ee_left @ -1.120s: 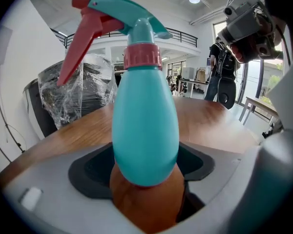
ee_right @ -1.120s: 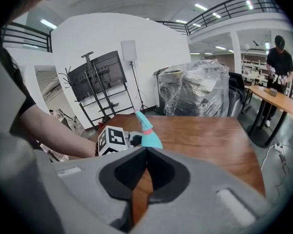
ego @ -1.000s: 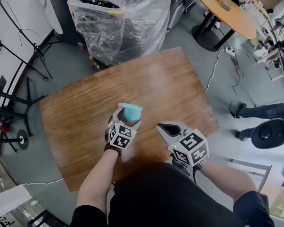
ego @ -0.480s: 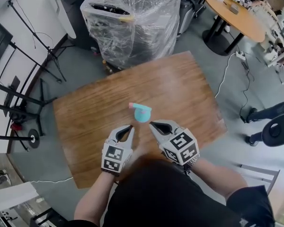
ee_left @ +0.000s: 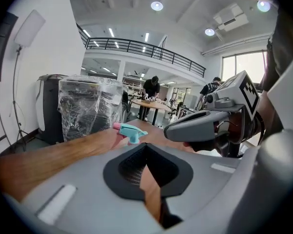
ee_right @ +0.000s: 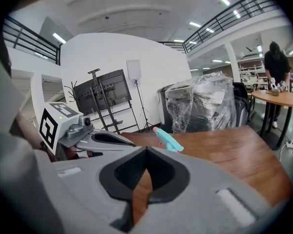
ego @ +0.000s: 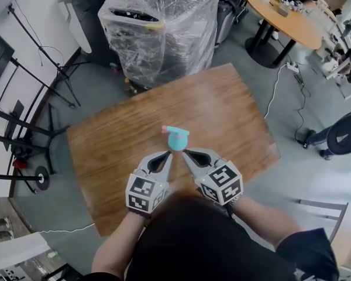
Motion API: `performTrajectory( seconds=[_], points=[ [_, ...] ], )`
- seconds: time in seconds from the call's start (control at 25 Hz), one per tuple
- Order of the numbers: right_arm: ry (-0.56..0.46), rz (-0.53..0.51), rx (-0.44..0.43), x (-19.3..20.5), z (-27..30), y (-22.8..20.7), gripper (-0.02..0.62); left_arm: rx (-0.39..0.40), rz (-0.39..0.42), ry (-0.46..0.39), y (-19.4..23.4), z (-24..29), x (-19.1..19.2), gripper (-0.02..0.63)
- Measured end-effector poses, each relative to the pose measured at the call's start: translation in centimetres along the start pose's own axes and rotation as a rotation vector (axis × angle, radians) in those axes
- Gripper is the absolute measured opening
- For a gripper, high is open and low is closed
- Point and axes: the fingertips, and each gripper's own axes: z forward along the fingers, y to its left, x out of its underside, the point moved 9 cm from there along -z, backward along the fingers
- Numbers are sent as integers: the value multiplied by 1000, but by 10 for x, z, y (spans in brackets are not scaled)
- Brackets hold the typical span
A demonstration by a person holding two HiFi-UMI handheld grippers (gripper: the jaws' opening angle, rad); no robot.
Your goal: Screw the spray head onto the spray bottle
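Grey-floored hall with a railed mezzanine and lit ceiling spots. Spread across the middle, a rectangular brown wood-grain worktop (ego: pixel 222 110). Behind its far edge, a bulky black machine wrapped in clear plastic film (ego: pixel 161 25). Off to the far right, a round wooden table on a black pedestal (ego: pixel 284 16), with small items on top too small to tell.

At the near edge, left hand-held gripper (ego: pixel 167 155) and right hand-held gripper (ego: pixel 185 152), both grey-bodied, each carrying a cube of black-and-white square markers, tips angled toward each other. Left jaws pressed together with nothing between; right jaws likewise together and empty.

Just beyond both tips, upright on the worktop, a teal spray bottle (ego: pixel 176 140) topped by a teal trigger spray head with a pink nozzle (ego: pixel 175 130), held by neither gripper.
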Motion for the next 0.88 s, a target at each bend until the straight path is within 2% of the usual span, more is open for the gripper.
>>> performTrajectory(
  seconds=[0.36, 0.88],
  points=[
    [6, -4, 24, 1, -5, 5, -9, 27, -9, -14, -4, -1, -2, 12],
    [15, -12, 11, 0, -4, 0, -9, 20, 2, -18, -9, 4, -4, 12]
  ],
)
